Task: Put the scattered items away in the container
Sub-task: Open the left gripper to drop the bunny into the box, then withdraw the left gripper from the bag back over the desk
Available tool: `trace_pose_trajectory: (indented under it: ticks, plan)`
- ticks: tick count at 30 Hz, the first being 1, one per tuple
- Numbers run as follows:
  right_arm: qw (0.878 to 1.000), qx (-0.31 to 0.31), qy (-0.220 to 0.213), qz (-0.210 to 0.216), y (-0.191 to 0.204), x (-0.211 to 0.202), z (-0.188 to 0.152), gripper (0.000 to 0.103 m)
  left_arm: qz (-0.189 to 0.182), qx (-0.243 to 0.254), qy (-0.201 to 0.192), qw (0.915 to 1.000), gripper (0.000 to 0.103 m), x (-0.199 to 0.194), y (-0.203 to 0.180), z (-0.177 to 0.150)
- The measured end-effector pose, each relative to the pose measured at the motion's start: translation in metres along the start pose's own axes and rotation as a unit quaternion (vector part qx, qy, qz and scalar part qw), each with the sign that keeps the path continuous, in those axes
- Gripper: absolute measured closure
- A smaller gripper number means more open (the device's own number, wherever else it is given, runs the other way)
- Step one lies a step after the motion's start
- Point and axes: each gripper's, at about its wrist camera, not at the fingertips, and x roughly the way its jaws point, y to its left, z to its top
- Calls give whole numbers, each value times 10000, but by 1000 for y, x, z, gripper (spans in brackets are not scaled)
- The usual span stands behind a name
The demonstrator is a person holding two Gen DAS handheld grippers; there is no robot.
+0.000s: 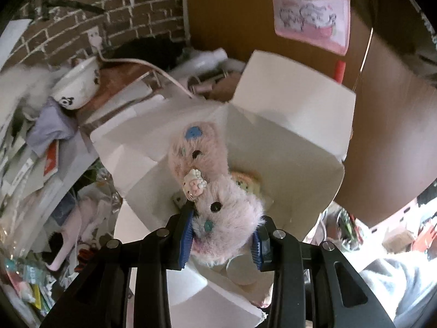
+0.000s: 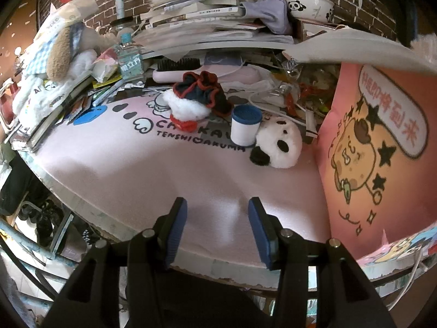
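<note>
1. Left gripper point(image 1: 222, 235): its blue pads pinch a pink fuzzy plush point(image 1: 207, 183) by its near end, holding it over the open white box point(image 1: 295, 125). The plush bears coloured buttons and a small cat-face charm point(image 1: 194, 184).
2. Box interior: a round pastel item point(image 1: 245, 183) lies at 3 o'clock of the plush, partly hidden by it; what it is cannot be told. The box flaps stand spread open.
3. Left-view surroundings: a panda bowl point(image 1: 77, 84) sits at 10 o'clock of the box, against a brick wall point(image 1: 114, 8).
4. Right gripper point(image 2: 217, 228): fingers spread apart, nothing between them, above the near edge of the pink mat point(image 2: 123, 169).
5. Items on the mat: a panda plush point(image 2: 278, 147) lies at 1 o'clock of the gripper, touching a white cup with a blue lid point(image 2: 245, 128) at its 10 o'clock. A red-and-dark fabric bundle point(image 2: 196, 98) lies at 10 o'clock of the cup.
6. A pink cushion point(image 2: 382, 147) stands at 3 o'clock of the mat.
</note>
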Motion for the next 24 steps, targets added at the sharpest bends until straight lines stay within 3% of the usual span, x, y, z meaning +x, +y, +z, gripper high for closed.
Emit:
trace_pose_trajectory:
  ticks: [10,18,21,24]
  plan:
    - [10000,-5,-7,28,1,-1,0,59,191,268,565,9979,73,14,-10,-2]
    - [10000,-5,-16,56,0,-1,-1,59,204,339,587,9975,69,14,-13,-2]
    - [10000,1,-16,51,0,-1,-1,59,211,351,520,9978,59,10,-14,-2]
    - [10000,-17,-20,45,1,-1,-1,59,243,395,351,9983,37,1,-16,-1]
